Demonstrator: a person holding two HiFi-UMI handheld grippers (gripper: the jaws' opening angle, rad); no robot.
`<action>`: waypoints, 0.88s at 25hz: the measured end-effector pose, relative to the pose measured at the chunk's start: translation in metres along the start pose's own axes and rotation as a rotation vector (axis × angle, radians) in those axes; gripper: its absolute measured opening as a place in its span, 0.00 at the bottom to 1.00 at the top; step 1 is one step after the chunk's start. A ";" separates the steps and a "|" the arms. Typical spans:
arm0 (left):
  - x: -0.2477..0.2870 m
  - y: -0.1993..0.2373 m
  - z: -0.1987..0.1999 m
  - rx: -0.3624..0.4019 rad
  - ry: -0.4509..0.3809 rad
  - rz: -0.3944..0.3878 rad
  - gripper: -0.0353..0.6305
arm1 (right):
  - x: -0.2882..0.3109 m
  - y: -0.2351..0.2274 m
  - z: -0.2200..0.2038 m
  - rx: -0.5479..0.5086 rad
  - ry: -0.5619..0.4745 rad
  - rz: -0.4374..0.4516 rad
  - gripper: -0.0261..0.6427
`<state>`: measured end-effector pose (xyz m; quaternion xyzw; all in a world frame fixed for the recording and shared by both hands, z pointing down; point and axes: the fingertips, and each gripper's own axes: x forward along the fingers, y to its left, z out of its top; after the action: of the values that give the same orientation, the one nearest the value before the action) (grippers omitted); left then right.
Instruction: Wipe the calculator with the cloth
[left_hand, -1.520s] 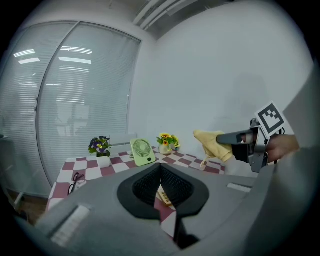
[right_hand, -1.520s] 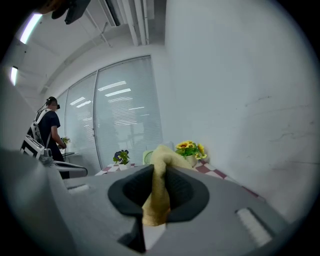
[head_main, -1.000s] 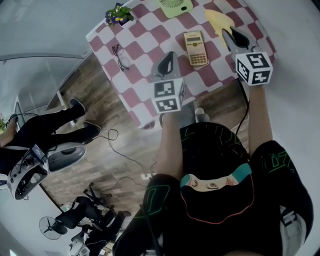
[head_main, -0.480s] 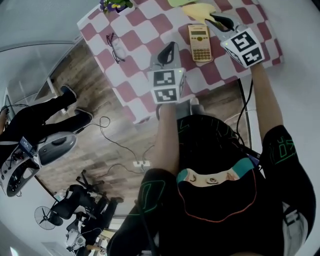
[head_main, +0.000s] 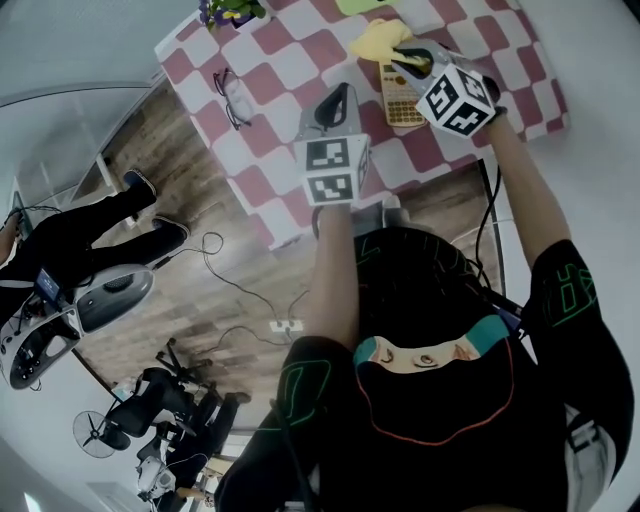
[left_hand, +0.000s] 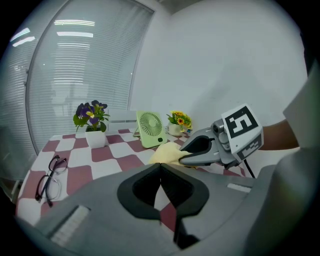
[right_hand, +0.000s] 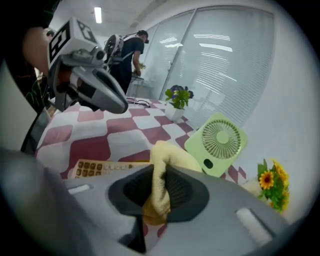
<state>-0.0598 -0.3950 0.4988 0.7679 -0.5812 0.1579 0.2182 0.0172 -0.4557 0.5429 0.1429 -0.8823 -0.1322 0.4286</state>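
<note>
Clamping the yellow cloth (right_hand: 161, 165), the right gripper (head_main: 408, 57) sat at the far end of the calculator (head_main: 401, 106). The left gripper (head_main: 339, 97) was closed and empty, just left of it.

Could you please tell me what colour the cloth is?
The cloth is pale yellow, clearest in the right gripper view.

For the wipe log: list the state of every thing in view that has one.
right gripper, shut on the cloth.
left gripper, shut, empty.
calculator, flat, keys up, on the table.
cloth, bunched, pinched over the calculator's top end.
glasses, arms unfolded, lying on the table.
fan, upright, blades look still.
flower pot, upright.
</note>
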 end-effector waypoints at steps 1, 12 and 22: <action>0.000 -0.001 0.000 0.001 0.000 -0.003 0.07 | 0.000 0.004 -0.001 -0.029 0.009 0.007 0.14; -0.003 -0.015 -0.001 -0.004 -0.009 -0.019 0.07 | -0.016 0.038 -0.006 -0.051 0.009 0.091 0.14; -0.014 -0.023 -0.011 -0.031 -0.021 -0.009 0.07 | -0.029 0.064 -0.006 -0.052 -0.014 0.135 0.14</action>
<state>-0.0410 -0.3724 0.4981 0.7686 -0.5825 0.1397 0.2246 0.0301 -0.3869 0.5478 0.0710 -0.8891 -0.1270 0.4340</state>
